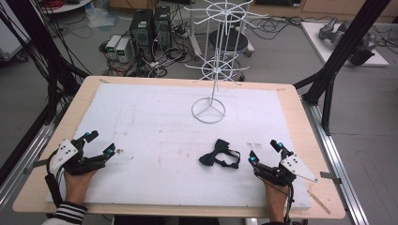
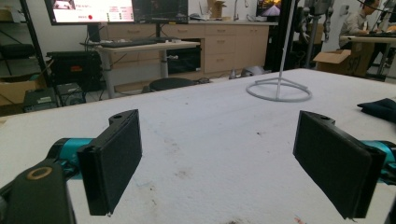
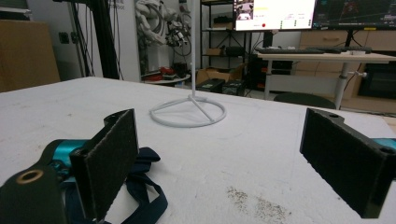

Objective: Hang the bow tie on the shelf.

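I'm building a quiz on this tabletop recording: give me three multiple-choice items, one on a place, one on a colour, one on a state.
1. Where does the bow tie lie?
A. beside the right gripper
B. hung on the white wire rack
C. beside the left gripper

2. What colour is the bow tie?
A. red
B. dark navy
C. white

3. How do the right gripper's jaws stand?
A. open, holding nothing
B. shut on the bow tie
C. shut on the rack

Key: A, it lies flat on the white foam mat just left of that gripper; B, dark against the mat; A, pads stand wide apart.
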The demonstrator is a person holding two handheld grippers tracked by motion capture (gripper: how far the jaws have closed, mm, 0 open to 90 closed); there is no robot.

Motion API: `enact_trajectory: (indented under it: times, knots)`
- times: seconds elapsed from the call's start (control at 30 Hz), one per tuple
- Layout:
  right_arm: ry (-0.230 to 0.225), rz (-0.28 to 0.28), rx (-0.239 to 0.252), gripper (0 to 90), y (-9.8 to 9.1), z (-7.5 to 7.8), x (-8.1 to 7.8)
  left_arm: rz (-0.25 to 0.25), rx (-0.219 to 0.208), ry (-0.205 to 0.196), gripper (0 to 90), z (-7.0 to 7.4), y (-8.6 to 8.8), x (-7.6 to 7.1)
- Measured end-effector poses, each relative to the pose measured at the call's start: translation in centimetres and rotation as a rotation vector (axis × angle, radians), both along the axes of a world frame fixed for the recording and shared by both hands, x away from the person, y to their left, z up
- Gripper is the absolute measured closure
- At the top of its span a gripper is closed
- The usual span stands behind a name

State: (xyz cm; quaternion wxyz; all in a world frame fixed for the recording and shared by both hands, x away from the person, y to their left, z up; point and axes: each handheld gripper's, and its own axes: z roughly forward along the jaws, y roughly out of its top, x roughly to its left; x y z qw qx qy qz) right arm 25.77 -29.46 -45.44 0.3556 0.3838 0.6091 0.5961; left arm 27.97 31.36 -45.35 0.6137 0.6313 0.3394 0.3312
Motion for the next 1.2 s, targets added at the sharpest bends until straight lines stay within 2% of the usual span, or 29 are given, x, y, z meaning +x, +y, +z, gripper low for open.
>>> enact_trajectory:
  times: [0.6,0.9,1.03,1.1,1.13,1.2]
  knots:
    - [0.001,-0.003,-0.001,10.6,0.0,0.01,0.02,0.014,-0.004,-0.019,15.7,-0.06,-0.01,-0.23]
    - [0.018,-0.003,-0.009,10.6,0.07,0.1,0.24,0.013,-0.003,-0.017,15.7,-0.05,-0.01,-0.21]
    - [0.035,-0.001,-0.035,10.6,0.28,0.2,0.38,0.014,0.001,-0.014,15.7,-0.03,-0.05,-0.16]
    - [0.053,0.003,-0.052,10.6,0.43,0.3,0.55,0.015,0.0,-0.012,15.7,-0.02,-0.04,-0.15]
    - [0.082,0.018,-0.06,10.6,0.6,0.44,0.7,0.016,-0.002,-0.012,15.7,-0.03,-0.03,-0.14]
    - [0.085,0.023,-0.074,10.6,0.78,0.65,0.85,0.017,-0.003,-0.011,15.7,-0.03,-0.02,-0.15]
